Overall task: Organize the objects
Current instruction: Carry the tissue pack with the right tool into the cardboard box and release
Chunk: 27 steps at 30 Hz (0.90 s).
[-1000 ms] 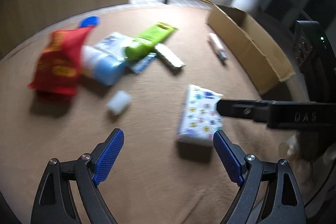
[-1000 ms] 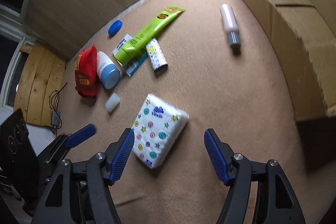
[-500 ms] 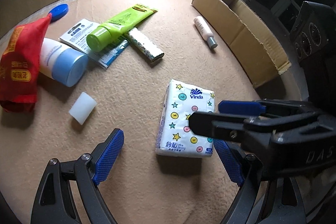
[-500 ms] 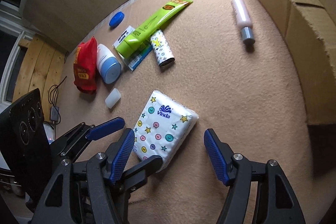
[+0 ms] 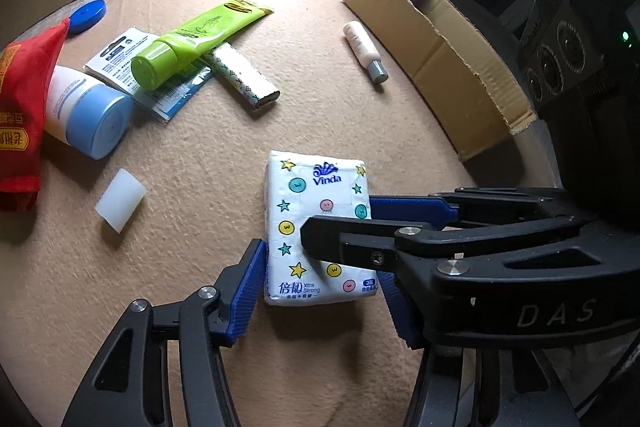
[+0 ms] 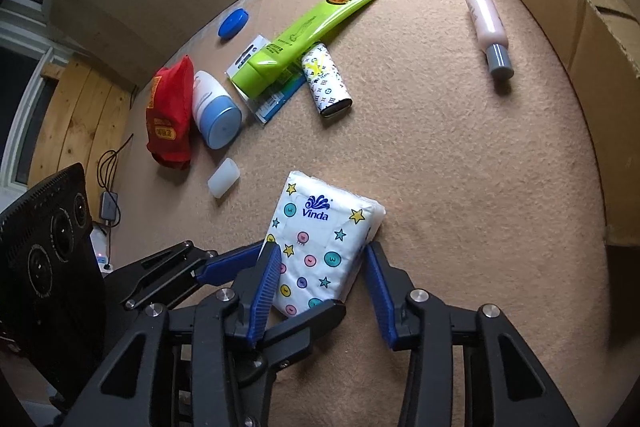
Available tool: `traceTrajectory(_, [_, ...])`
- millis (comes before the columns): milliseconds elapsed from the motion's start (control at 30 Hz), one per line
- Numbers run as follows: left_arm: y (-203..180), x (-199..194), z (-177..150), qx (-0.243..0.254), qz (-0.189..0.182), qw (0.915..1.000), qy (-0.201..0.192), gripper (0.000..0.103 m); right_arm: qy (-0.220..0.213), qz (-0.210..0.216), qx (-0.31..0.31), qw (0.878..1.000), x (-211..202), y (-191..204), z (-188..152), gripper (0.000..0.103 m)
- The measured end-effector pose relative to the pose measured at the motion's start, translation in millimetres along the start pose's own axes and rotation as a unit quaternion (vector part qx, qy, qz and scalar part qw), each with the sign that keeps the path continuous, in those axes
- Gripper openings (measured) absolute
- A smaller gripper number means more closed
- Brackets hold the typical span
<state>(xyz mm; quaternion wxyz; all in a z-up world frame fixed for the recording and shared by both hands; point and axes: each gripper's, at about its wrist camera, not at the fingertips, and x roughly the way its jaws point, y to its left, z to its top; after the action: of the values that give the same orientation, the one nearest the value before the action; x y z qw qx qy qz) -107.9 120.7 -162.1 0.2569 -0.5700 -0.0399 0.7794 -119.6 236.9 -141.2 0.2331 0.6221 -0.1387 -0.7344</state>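
A white Vinda tissue pack [image 5: 304, 195] [image 6: 320, 227] printed with stars and buttons lies flat on the tan carpet. My left gripper [image 5: 320, 267] has its blue pads pressed against both long sides of the pack's near end. My right gripper [image 6: 320, 255] comes in beside it and flanks the same pack a little farther up, pads against its sides. In the left wrist view the right gripper [image 5: 338, 219] crosses over the pack and hides part of its top. The left gripper's fingers [image 6: 224, 267] show at lower left in the right wrist view.
An open cardboard box [image 5: 440, 59] [image 6: 600, 47] stands to the right, with a pink bottle [image 5: 364, 51] lying near it. Far left lie a green tube [image 5: 200, 35], a patterned cylinder [image 5: 240, 77], a blue-capped bottle [image 5: 84, 111], a red pouch [image 5: 24, 107] and a white cap [image 5: 120, 199].
Both grippers moved in over the tissue pack and their jaws narrowed from wide open to the pack's width. The other objects have not moved.
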Motion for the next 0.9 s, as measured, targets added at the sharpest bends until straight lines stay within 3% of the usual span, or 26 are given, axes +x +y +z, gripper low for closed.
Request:
traceTrajectory(467, [-51.2,-38.0,22.1,0.022,0.000,0.9978,-0.062,0.059,-0.071,-0.012,-0.029,0.997,-67.5,2.3,8.8,0.040])
traceTrajectory(900, [-138.7,-21.8,90.5,0.070,-0.025,0.9922,-0.100,0.059,-0.145,-0.052,-0.016,0.988,-151.0,-54.7,36.2,0.040])
